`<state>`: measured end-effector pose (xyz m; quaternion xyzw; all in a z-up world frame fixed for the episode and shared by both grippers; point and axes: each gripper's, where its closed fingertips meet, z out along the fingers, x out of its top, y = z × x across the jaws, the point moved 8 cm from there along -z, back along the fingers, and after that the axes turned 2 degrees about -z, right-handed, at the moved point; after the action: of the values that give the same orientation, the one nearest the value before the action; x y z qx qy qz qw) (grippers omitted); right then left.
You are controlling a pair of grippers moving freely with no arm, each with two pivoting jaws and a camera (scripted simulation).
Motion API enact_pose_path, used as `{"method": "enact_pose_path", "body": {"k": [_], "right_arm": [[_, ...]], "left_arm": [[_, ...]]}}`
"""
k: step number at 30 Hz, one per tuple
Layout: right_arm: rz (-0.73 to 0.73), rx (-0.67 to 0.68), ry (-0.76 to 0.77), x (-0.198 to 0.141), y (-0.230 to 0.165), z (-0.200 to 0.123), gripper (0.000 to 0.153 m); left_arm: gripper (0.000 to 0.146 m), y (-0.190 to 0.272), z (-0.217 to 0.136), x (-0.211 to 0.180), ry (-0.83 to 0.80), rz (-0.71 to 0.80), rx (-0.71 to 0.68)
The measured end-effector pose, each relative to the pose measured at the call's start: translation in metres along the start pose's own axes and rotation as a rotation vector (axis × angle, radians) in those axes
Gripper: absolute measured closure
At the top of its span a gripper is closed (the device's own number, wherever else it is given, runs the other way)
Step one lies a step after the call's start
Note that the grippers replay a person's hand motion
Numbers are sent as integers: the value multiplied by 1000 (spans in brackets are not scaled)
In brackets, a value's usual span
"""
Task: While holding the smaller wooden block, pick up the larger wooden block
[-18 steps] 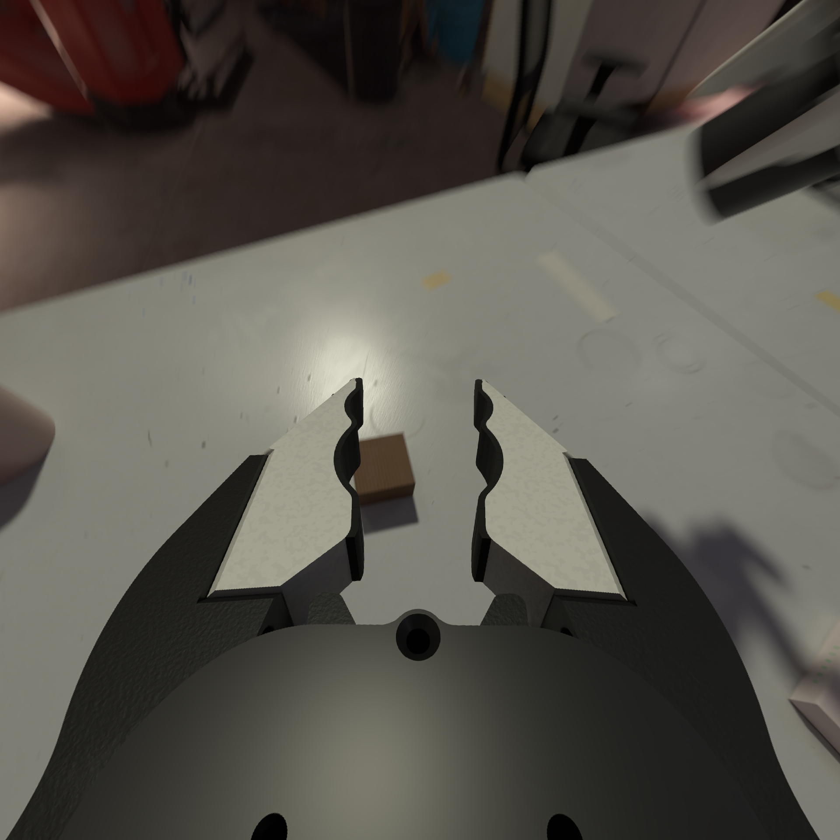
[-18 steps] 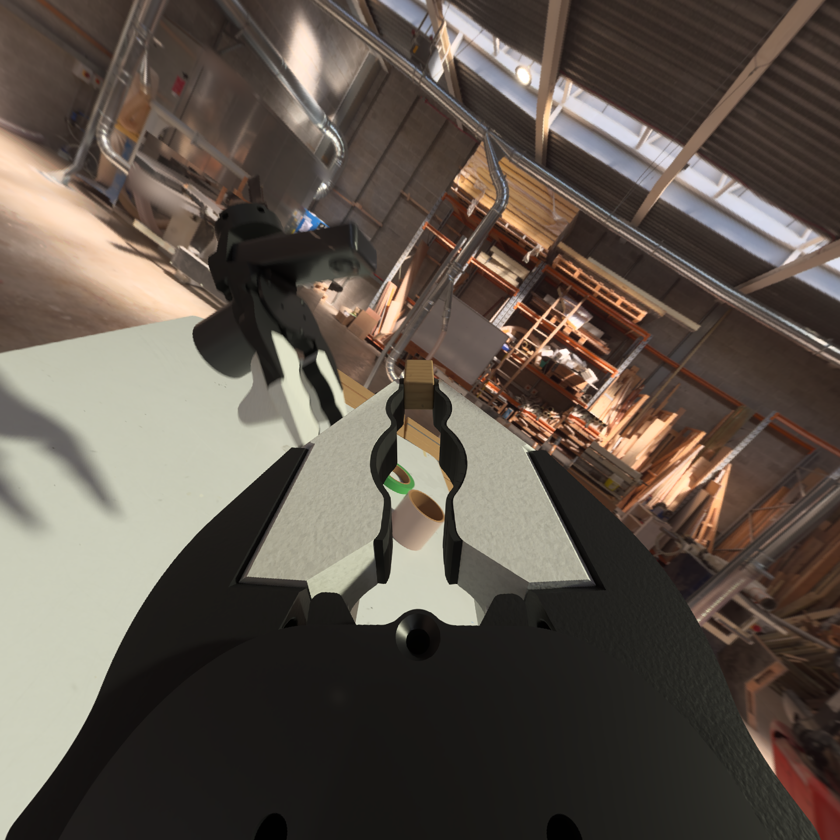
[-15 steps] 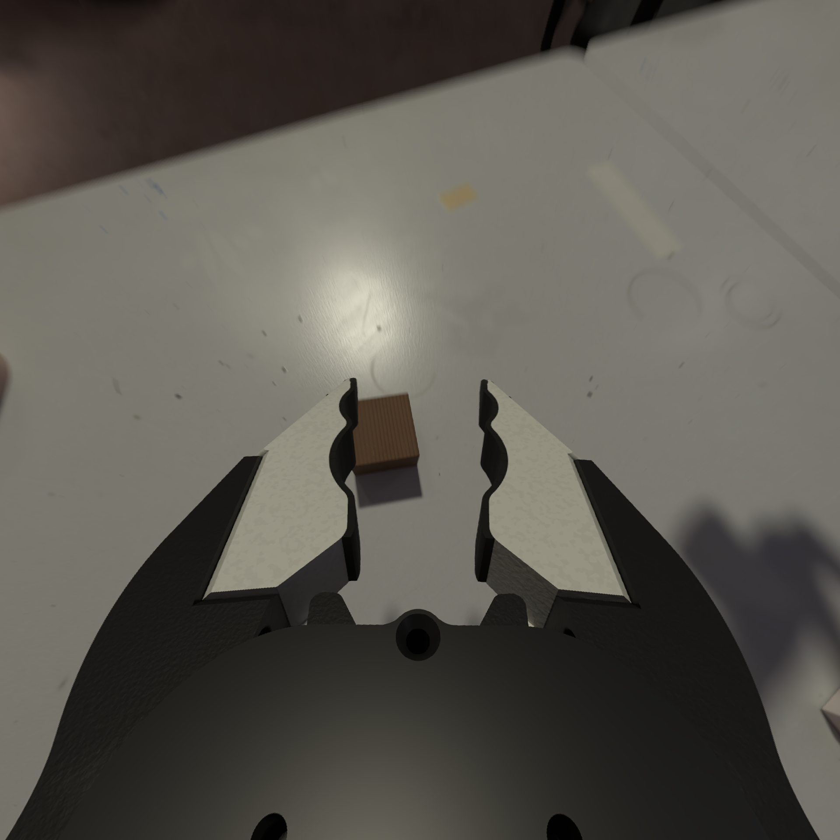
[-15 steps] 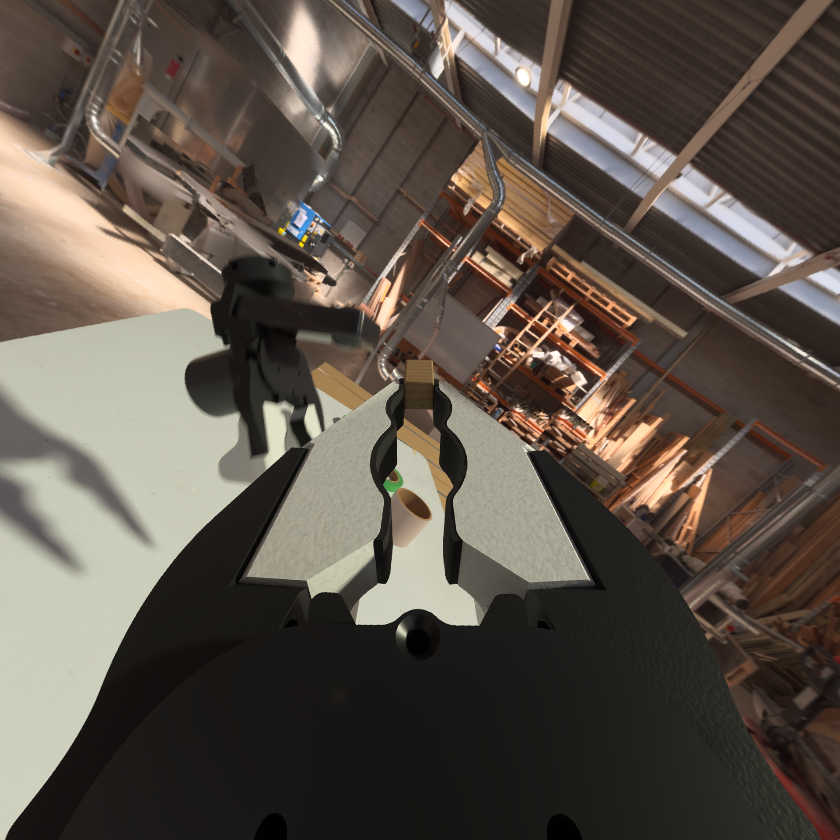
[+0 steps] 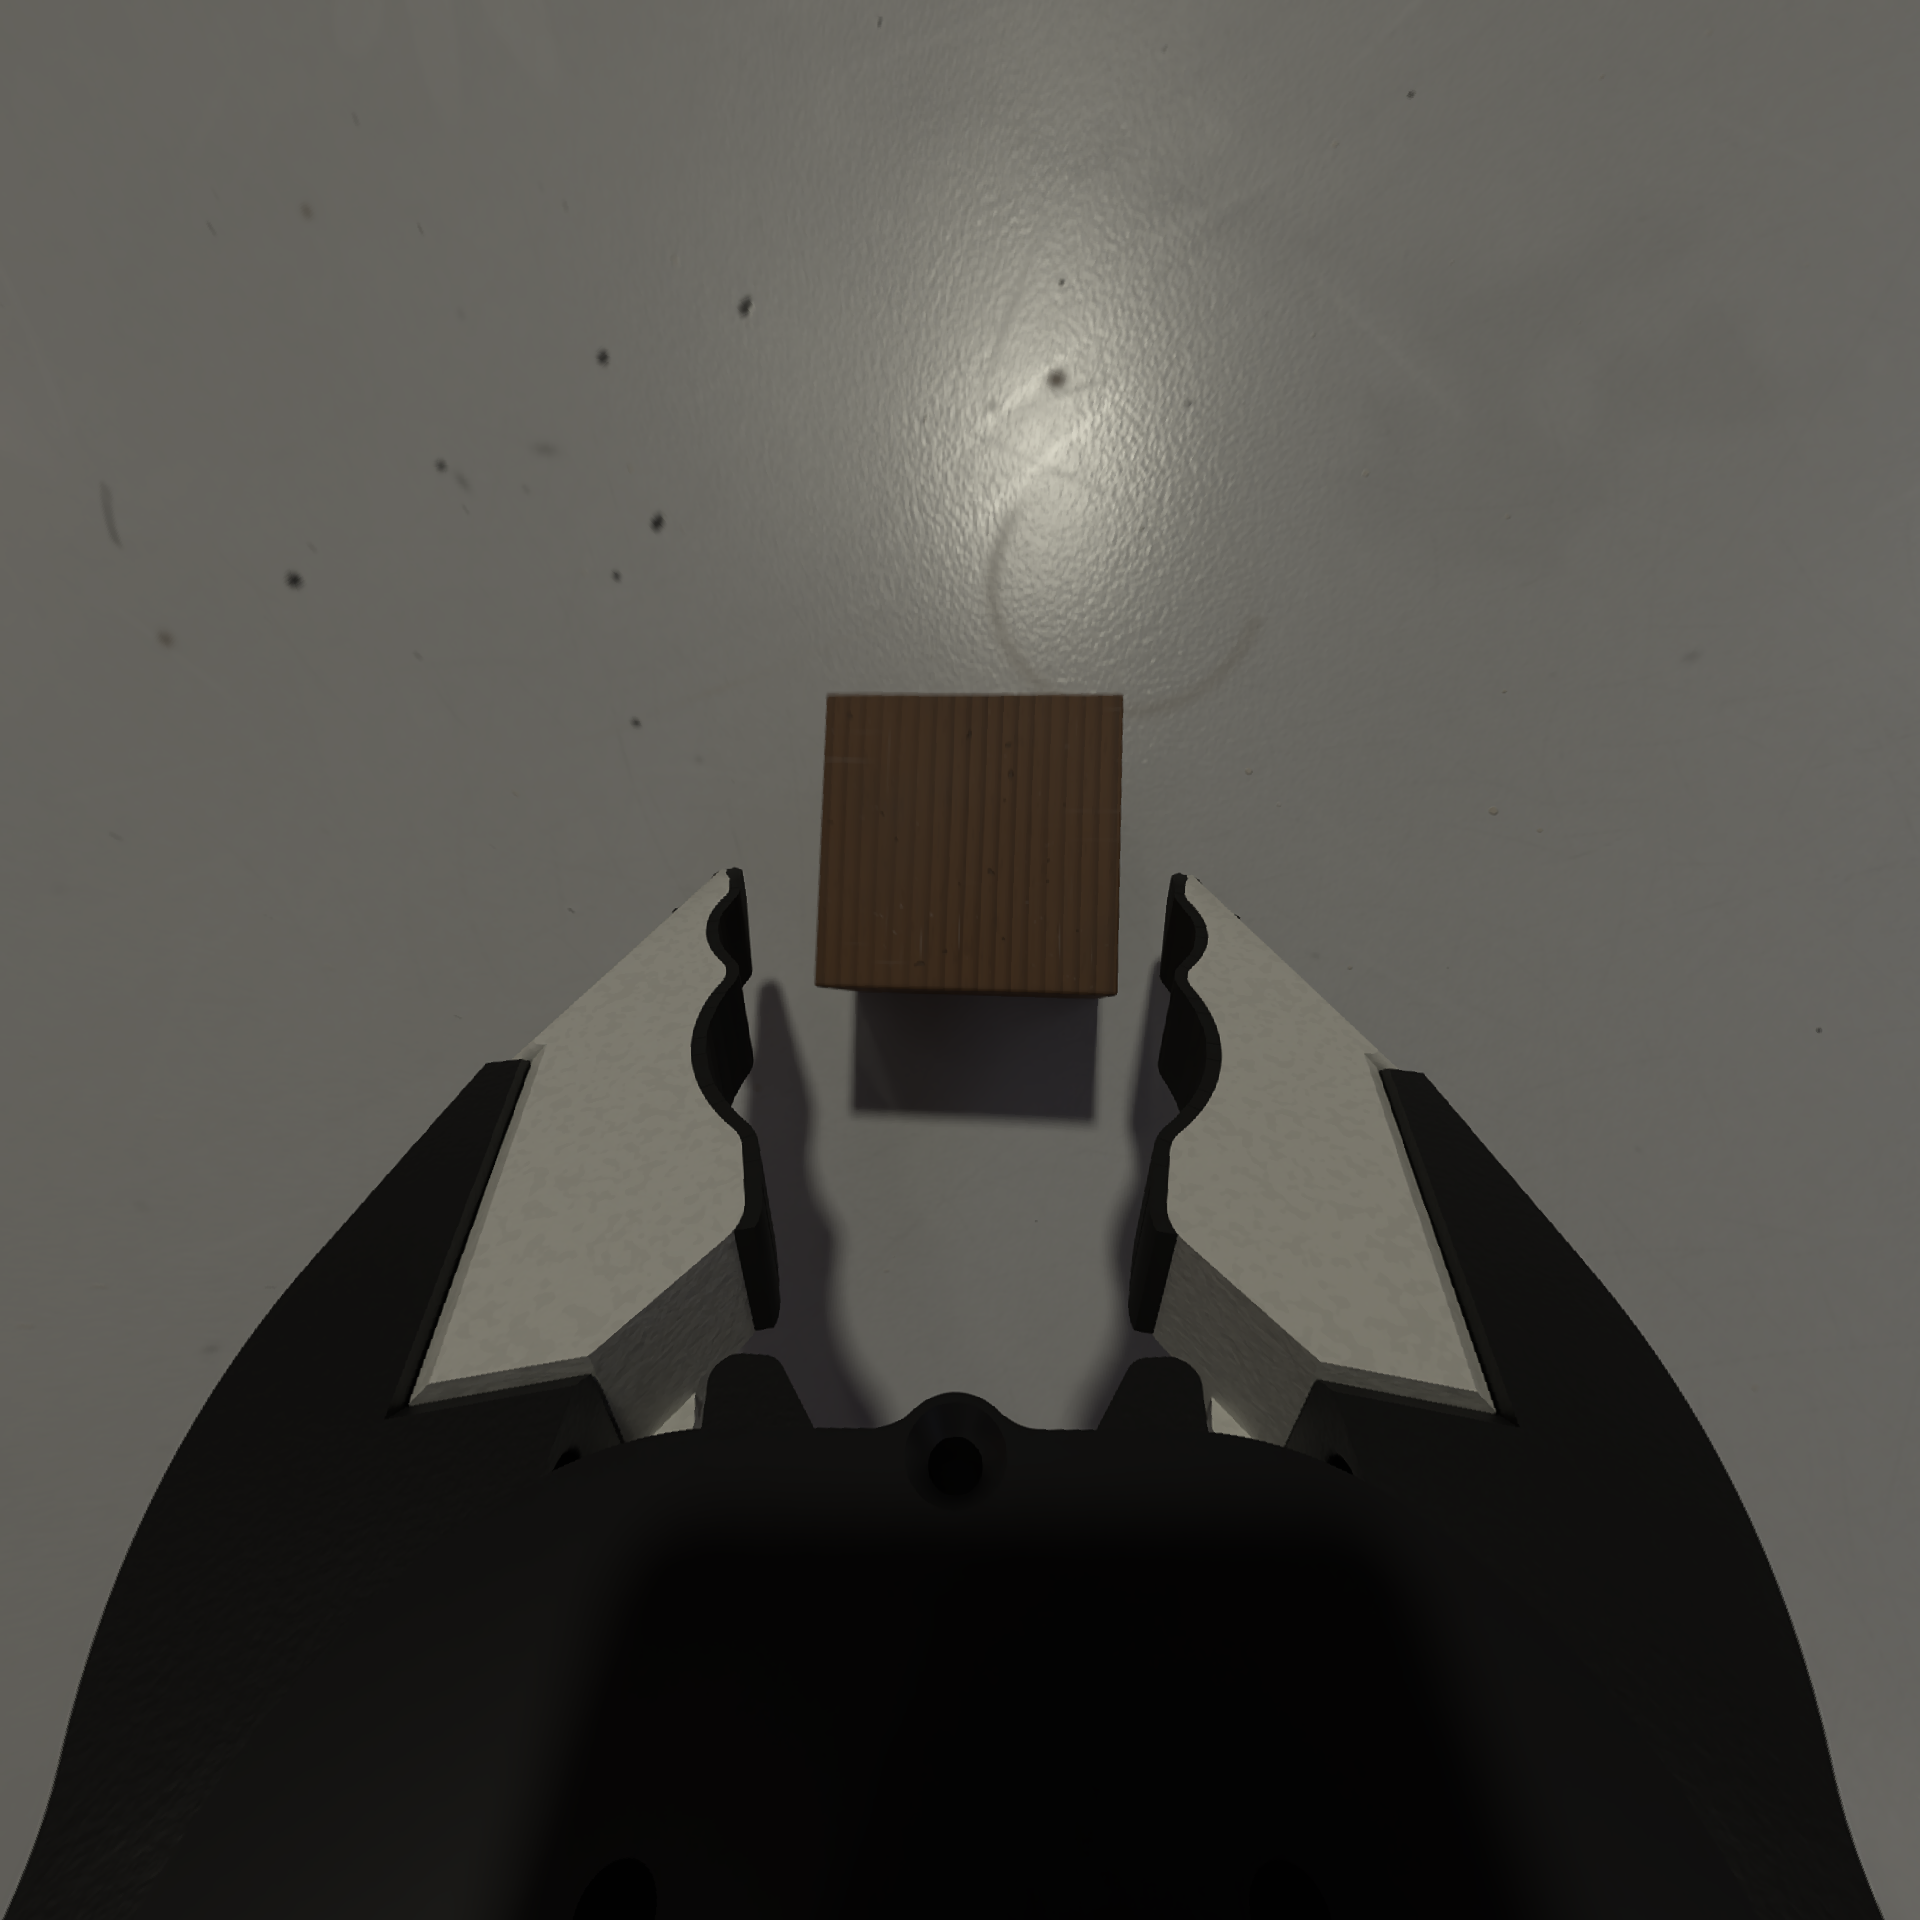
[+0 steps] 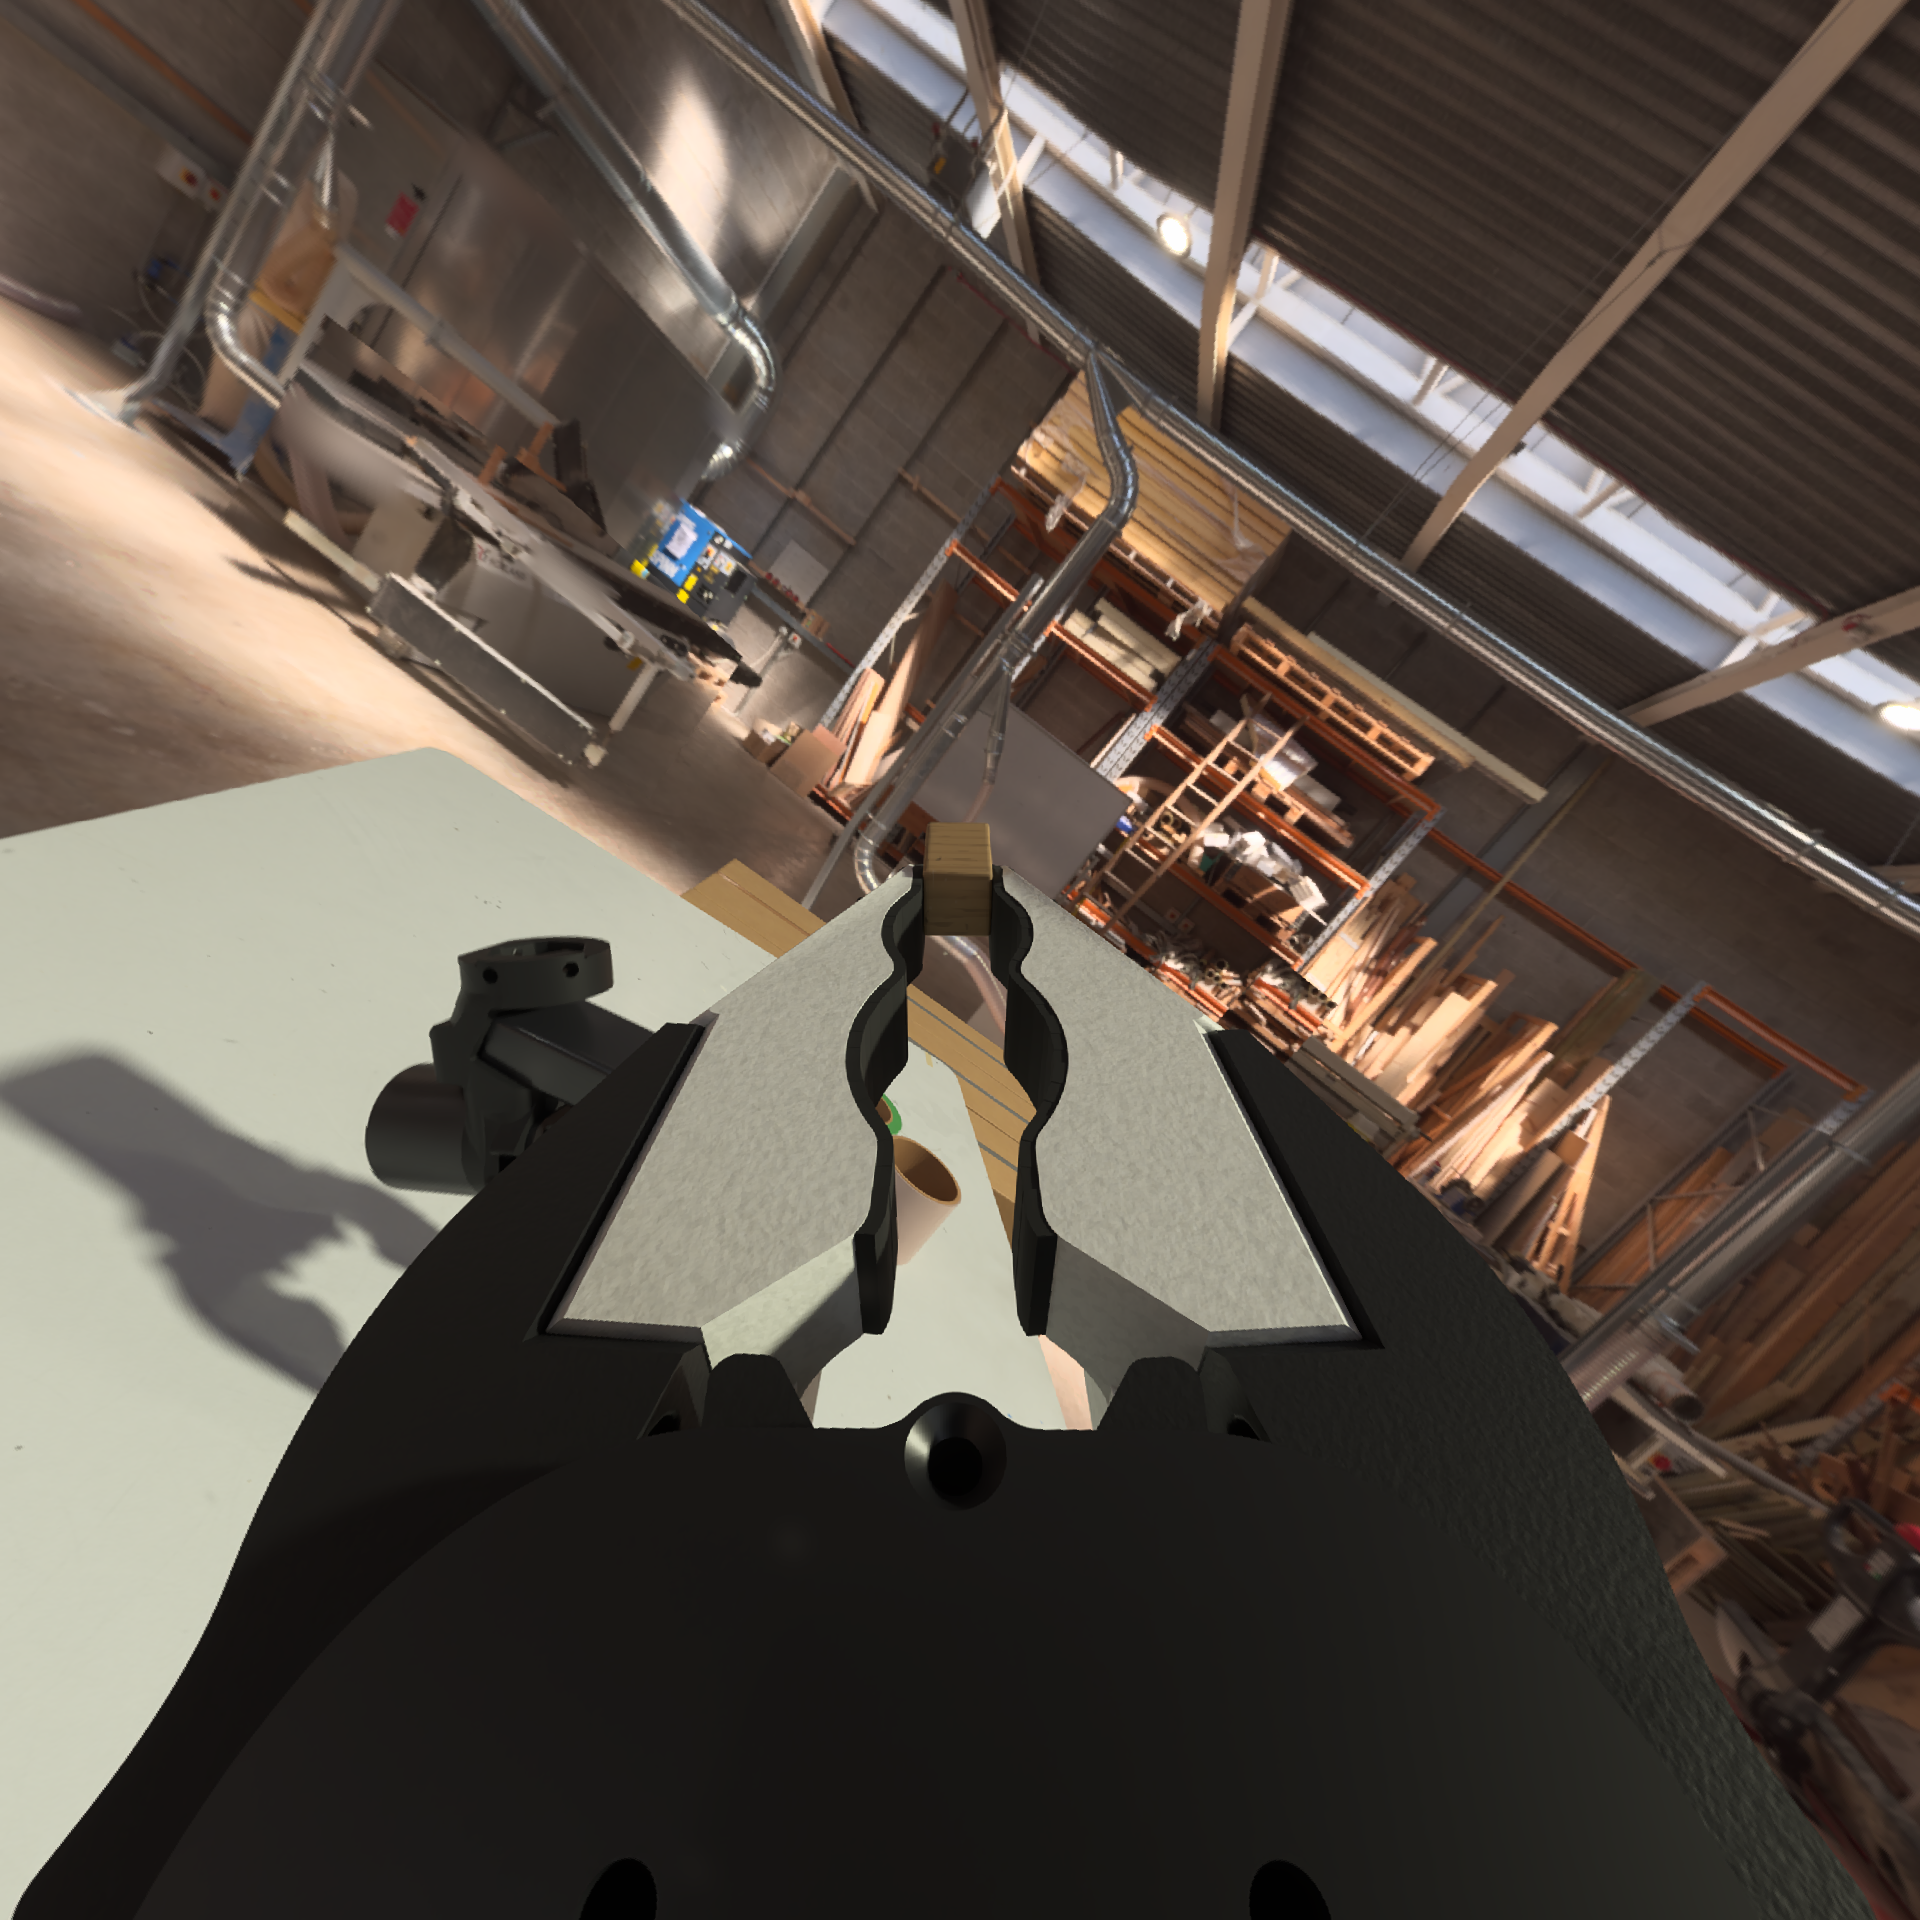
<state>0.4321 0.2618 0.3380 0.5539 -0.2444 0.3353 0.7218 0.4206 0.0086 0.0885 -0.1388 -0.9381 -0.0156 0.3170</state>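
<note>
The left tool (image 5: 956, 894) hung wide open above the grey bench (image 5: 416, 416), the larger wooden block (image 5: 968, 844) resting flat just past its tips. The right tool (image 6: 958, 883) pinched the smaller wooden block (image 6: 958, 878) aloft; farther off lay a cardboard tube (image 6: 925, 1195).

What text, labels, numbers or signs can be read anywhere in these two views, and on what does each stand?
Nothing is legible in either view.
On the larger wooden block: no writing, only grain lines.
On the smaller wooden block: no writing.
On the table: no writing, only specks and faint ring marks.
On the blue machine: a white label, too small to read.
On the metal wall: a red sign, too small to read.
</note>
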Motion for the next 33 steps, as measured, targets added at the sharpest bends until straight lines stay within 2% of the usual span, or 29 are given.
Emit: {"method": "enact_pose_path", "body": {"k": [3, 10, 13, 14, 16, 22, 29, 33], "right_arm": [[0, 4, 13, 4, 0, -3, 142], [-4, 60, 53, 17, -13, 5, 142], [-34, 79, 58, 27, -23, 10, 142], [-48, 80, 55, 31, -27, 11, 142], [-53, 90, 52, 38, -33, 14, 142], [18, 142, 94, 61, -50, 19, 142], [136, 127, 260, 80, -55, 12, 142], [169, 146, 219, 68, -50, 18, 142]], "left_arm": [[65, 1, 10, -10, -5, -48, -41], [56, -2, 20, -13, 124, -44, -55], [55, -2, 19, -14, 127, -36, -60], [57, -1, 19, -13, 133, -33, -63], [83, -1, 18, -14, 144, -21, -66], [84, -3, 16, -13, 134, -46, -61], [84, -4, -15, -2, 204, -29, 19], [84, -3, -49, 9, 307, -19, 50]]}}
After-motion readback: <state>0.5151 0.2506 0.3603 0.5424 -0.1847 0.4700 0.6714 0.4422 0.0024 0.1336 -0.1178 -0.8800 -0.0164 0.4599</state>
